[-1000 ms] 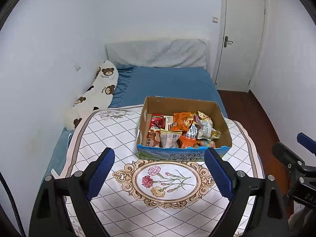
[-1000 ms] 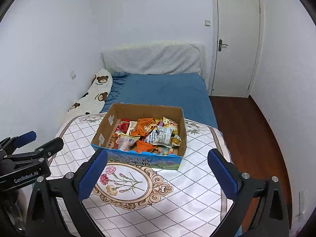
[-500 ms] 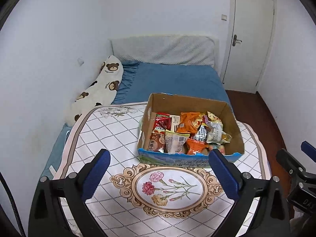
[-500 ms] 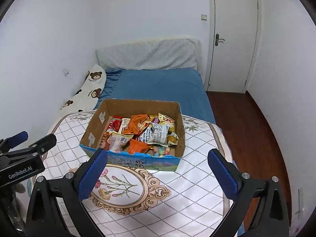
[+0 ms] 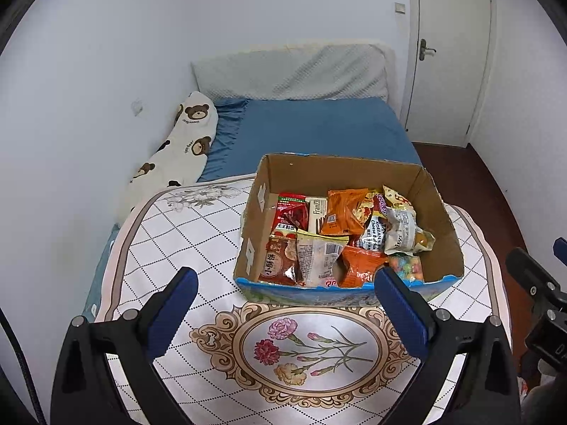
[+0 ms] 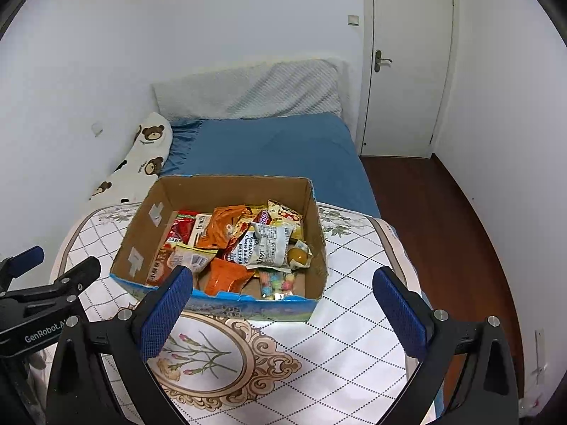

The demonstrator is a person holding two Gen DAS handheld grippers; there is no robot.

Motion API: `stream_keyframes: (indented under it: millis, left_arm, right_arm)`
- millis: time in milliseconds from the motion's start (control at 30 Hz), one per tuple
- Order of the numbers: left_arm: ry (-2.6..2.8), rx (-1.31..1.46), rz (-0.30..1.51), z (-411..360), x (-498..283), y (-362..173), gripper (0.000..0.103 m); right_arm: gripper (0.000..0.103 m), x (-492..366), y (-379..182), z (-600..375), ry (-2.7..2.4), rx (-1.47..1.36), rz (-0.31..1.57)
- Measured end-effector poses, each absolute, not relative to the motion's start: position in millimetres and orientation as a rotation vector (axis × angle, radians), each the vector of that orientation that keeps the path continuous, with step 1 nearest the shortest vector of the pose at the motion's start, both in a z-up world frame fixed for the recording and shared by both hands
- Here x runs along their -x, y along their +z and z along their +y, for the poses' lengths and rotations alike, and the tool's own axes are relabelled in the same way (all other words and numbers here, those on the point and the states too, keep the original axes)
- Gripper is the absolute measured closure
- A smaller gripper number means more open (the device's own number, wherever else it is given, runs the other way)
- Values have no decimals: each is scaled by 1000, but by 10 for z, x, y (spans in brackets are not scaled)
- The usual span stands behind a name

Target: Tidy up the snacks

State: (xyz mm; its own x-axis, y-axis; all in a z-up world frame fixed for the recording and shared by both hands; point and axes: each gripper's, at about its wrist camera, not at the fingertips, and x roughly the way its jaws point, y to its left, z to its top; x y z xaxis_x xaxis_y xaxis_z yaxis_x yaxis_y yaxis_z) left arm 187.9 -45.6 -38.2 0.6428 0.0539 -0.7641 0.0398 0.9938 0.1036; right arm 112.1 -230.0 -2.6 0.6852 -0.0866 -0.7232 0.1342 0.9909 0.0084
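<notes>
Now both tools (image 5: pixel 285 288) (image 6: pixel 283 290) sit lower, nearer the snack box (image 5: pixel 349 288).

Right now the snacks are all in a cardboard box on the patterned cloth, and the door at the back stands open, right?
Not quite. The door is shut, as the right wrist view shows. The rest holds: the snacks lie in the cardboard box on the patterned cloth.

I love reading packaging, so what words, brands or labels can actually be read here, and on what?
"Franzzi": white packet in the cardboard box.
"KOREAN Cheese": silver packet, partly crumpled.
"GenRobot.A": cut off, on the left gripper body.
"小面饼": brown packet.
Bear pillow lettering and the box's front print: too small to read.
</notes>
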Motion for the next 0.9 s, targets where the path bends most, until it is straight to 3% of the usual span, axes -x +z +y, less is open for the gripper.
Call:
stream_keyframes:
  millis: [900]
  left_arm:
    - [-4,-117,901,-519,-1931,-504,1]
  right_arm:
    - [0,-1176,-207,-2337,-127,-77,845]
